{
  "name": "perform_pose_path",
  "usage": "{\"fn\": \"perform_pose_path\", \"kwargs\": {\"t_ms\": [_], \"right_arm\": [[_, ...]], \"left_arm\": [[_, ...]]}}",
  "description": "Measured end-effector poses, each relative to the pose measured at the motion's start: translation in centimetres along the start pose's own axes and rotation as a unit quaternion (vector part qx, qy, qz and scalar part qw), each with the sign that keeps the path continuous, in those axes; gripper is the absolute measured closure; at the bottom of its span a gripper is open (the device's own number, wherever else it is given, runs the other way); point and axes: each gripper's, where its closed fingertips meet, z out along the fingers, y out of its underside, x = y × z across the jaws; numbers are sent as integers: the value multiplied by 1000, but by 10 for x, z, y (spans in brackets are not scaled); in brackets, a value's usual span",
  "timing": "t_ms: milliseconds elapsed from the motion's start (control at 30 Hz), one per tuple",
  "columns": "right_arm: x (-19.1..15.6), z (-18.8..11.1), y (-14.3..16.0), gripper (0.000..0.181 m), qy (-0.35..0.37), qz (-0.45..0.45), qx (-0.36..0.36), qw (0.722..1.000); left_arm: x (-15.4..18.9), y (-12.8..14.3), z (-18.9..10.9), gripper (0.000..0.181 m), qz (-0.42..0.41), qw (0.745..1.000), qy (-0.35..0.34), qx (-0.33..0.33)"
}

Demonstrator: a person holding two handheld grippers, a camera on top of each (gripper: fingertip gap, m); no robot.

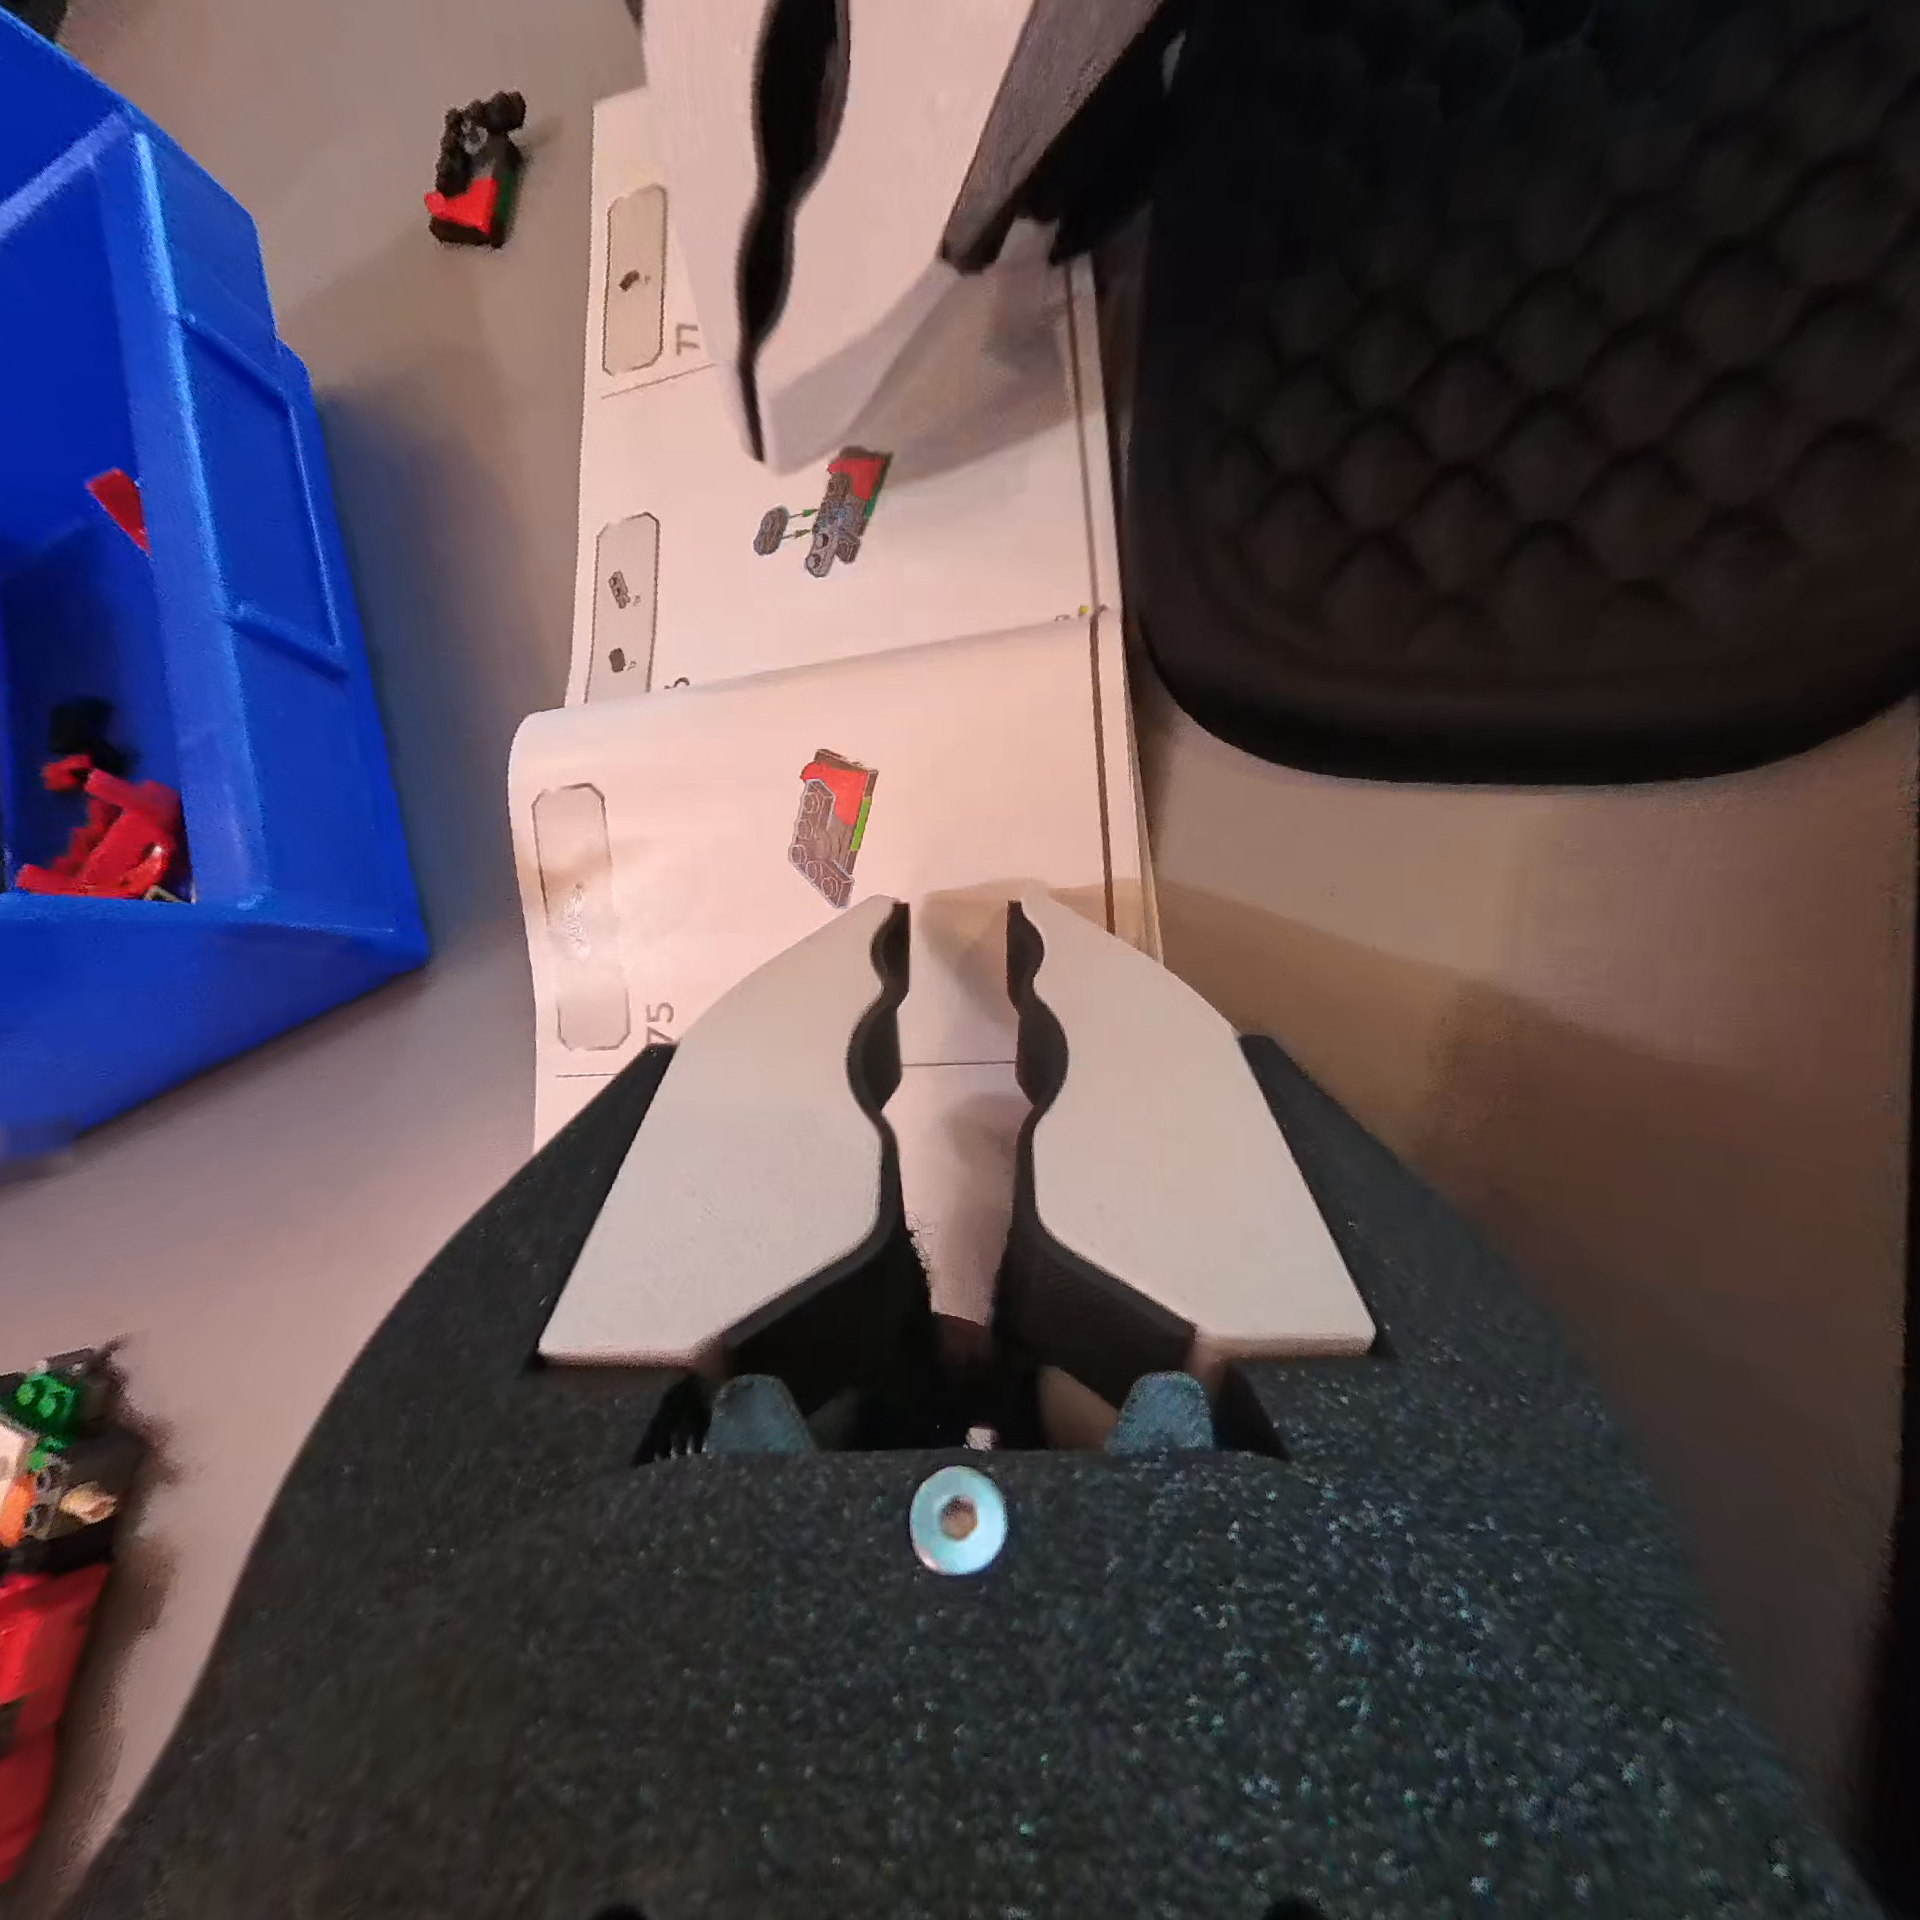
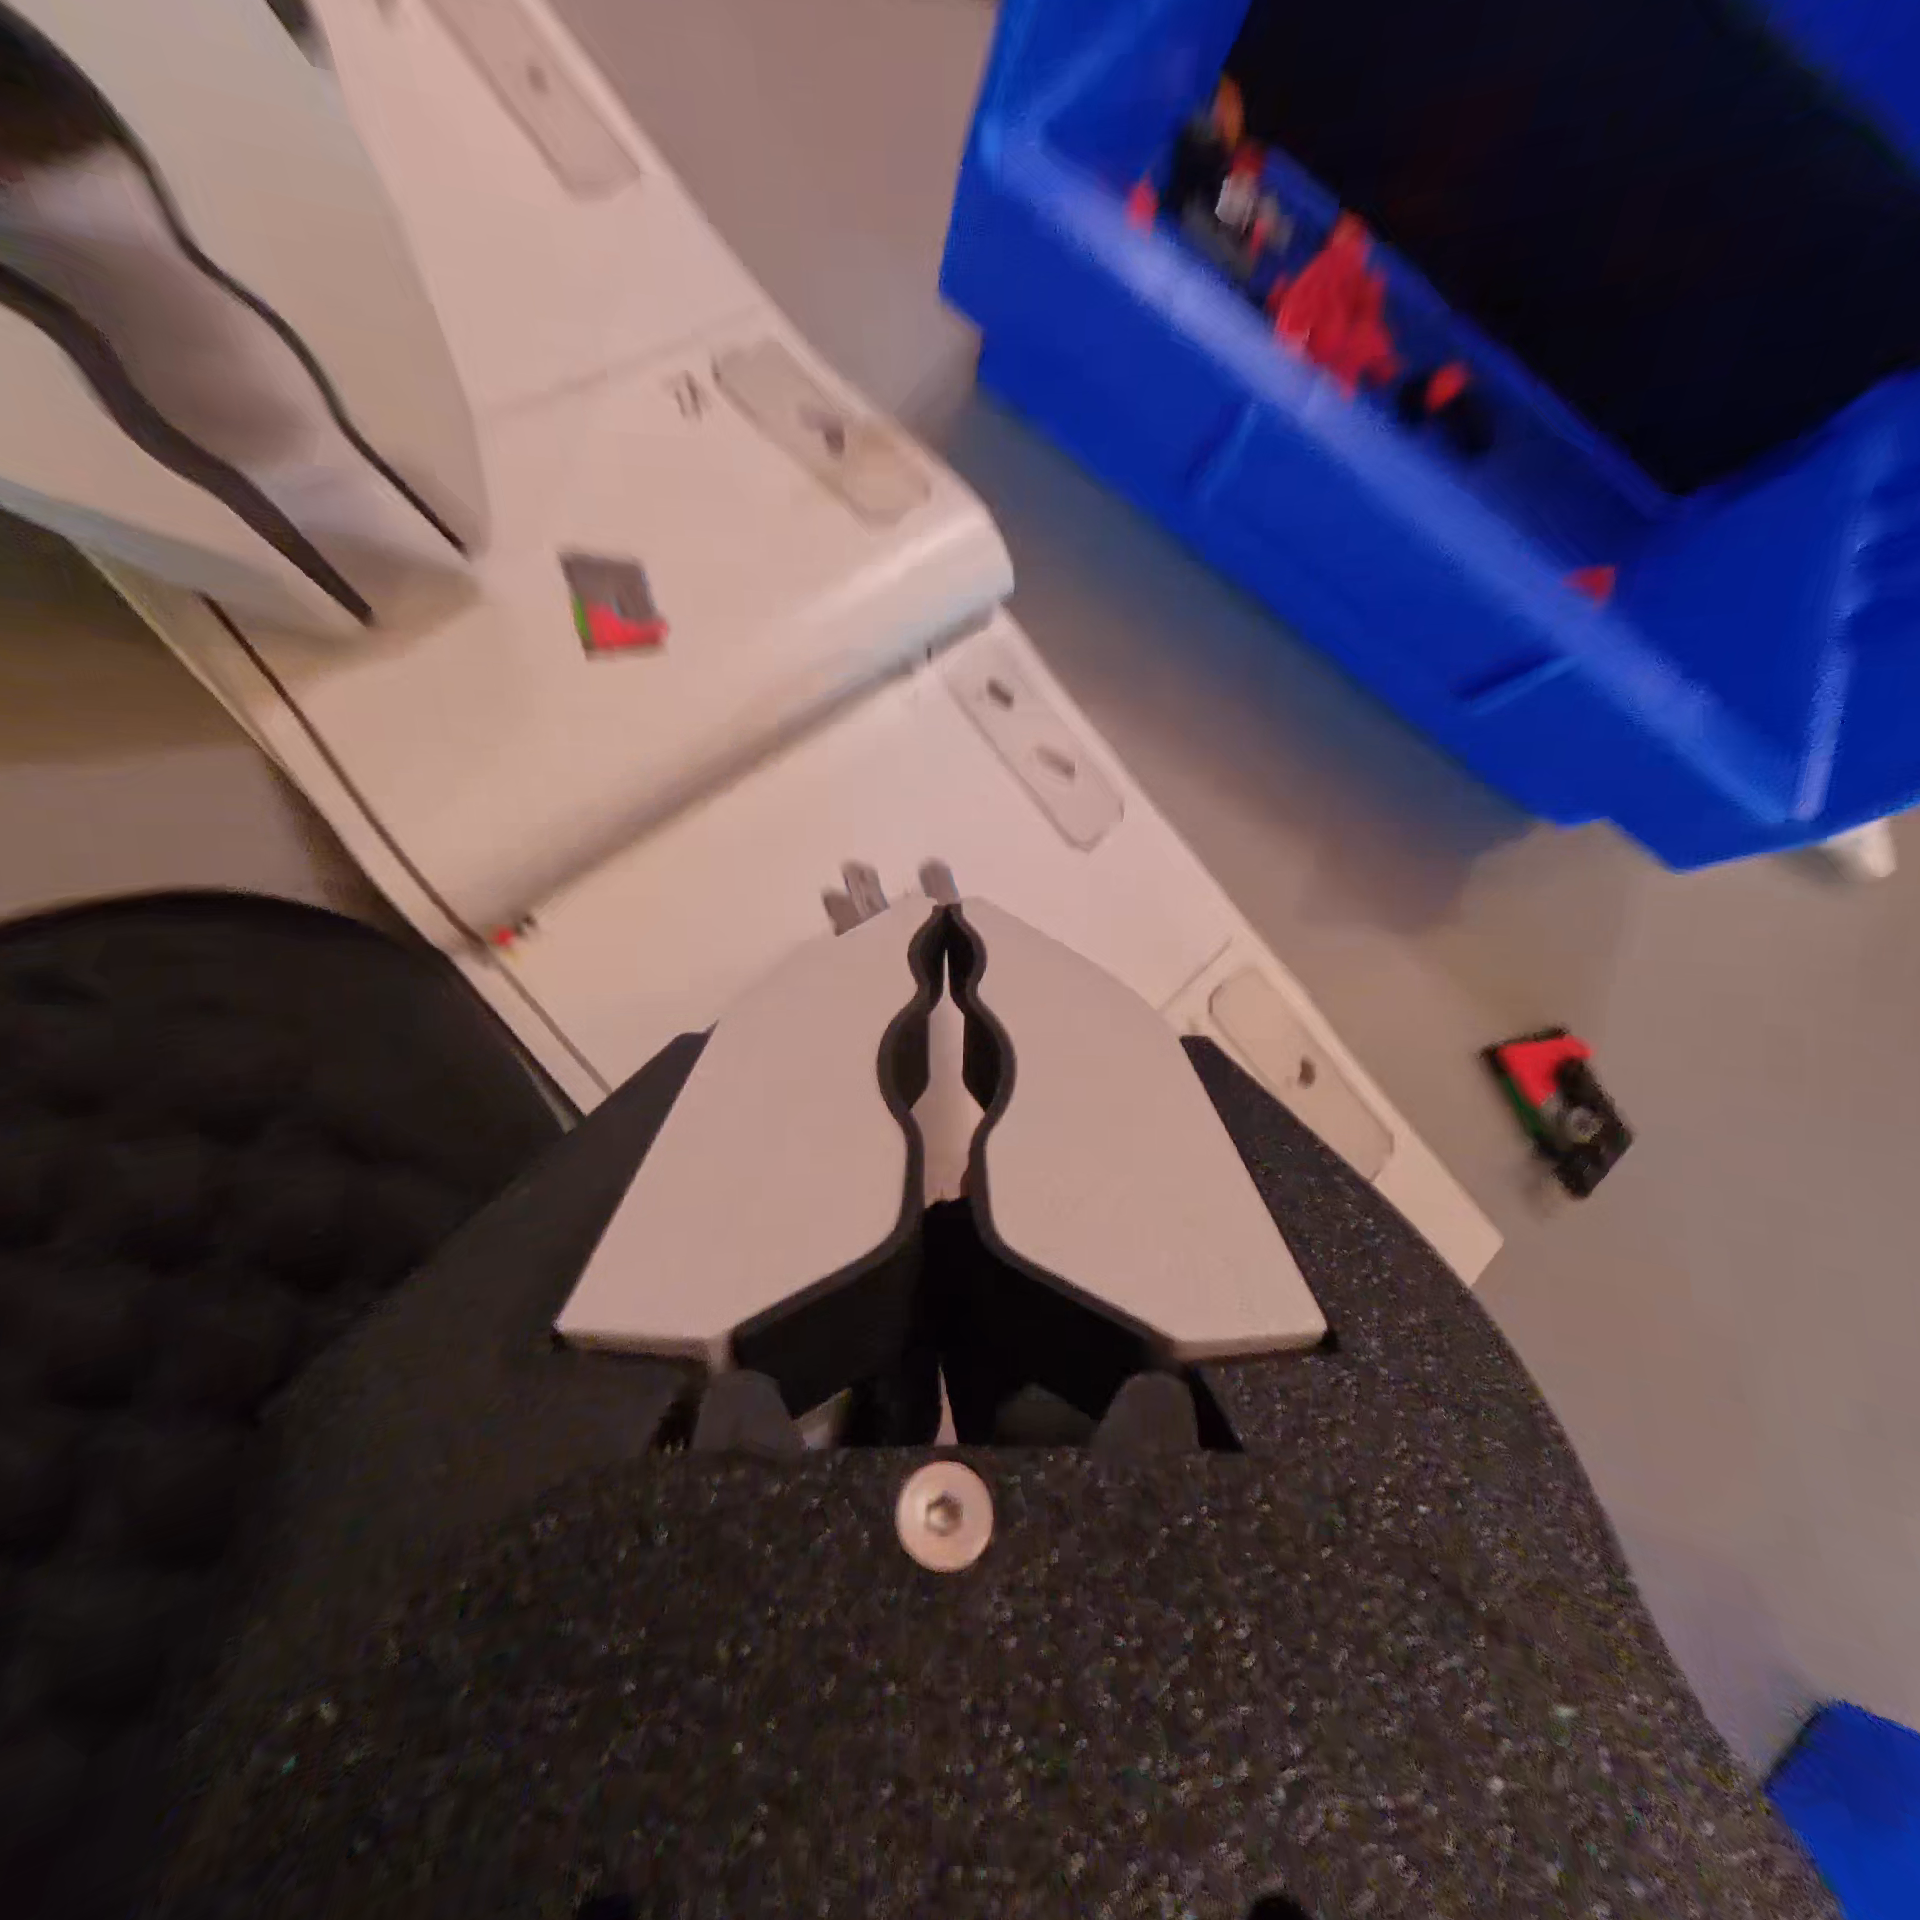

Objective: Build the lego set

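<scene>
An open instruction booklet (image 1: 935, 582) lies on the grey table, and its near page curls up at the edge. My left gripper (image 1: 956, 914) hovers over that page, jaws a little apart, with nothing between the pads. My right gripper (image 2: 948, 914) is shut, its tips together over the booklet (image 2: 727, 779). It also shows in the left wrist view (image 1: 756, 436), tip down on the far page. The left gripper appears blurred at the top left of the right wrist view (image 2: 416, 582). A small black, red and green lego assembly (image 1: 476, 171) sits on the table beside the booklet, and shows in the right wrist view (image 2: 1558, 1112).
A blue bin (image 1: 260, 623) with red and black lego pieces stands next to the booklet, also seen in the right wrist view (image 2: 1351, 582). A black quilted pad (image 1: 1507, 416) lies on the booklet's other side. A partly built lego model (image 1: 52, 1455) sits at the lower left edge. There is about 10 centimeters between the tips of the two grippers. Left tips and right tips are each some 25 centimeters from the partly built lego model (image 1: 52, 1455).
</scene>
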Motion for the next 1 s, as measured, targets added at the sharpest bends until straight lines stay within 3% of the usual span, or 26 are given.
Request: {"fn": "perform_pose_path", "kwargs": {"t_ms": [67, 233, 433, 500, 600, 667, 733, 767, 800, 867, 900, 967, 1000], "right_arm": [[8, 3, 14, 181, 13, 14, -32, 999], [19, -11, 35, 181, 60, 181, -57, 980], [25, -17, 43, 181, 133, 185, -106, 968], [20, -15, 32, 181, 102, 164, -77, 978], [-2, -17, -19, 181, -8, 122, 55, 991], [-7, -16, -33, 181, -47, 91, 52, 993], [5, -13, -40, 180, -40, 47, 23, 998], [17, -12, -44, 175, -23, 24, 12, 999], [31, -13, -43, 158, -3, 0, -7, 1000], [77, -20, -27, 138, 72, 7, -61, 996], [102, -24, -10, 127, 108, 44, -91, 989], [127, -22, 24, 103, 107, 158, -115, 975], [131, -16, 33, 106, 89, 215, -105, 967]], "left_arm": [[0, 1, 0, 165, 8, 1000, -4, -11], [2, -4, 4, 162, 34, 999, -9, -30], [-4, -7, 7, 152, 53, 998, -10, -36], [-10, -1, 6, 158, 38, 998, -4, -45], [-24, 11, 2, 169, 27, 998, -21, -57], [-24, 14, -1, 170, 27, 998, -14, -60], [-24, 16, -4, 169, 33, 997, -17, -60], [-24, 17, -5, 168, 35, 997, -20, -59], [-25, 18, -5, 167, 37, 997, -25, -56], [-31, 19, -7, 166, 35, 997, -40, -51], [-35, 18, -8, 165, 32, 997, -52, -42], [-41, 13, -10, 165, 23, 997, -72, -10], [-42, 10, -11, 166, 14, 997, -75, 10]]}}
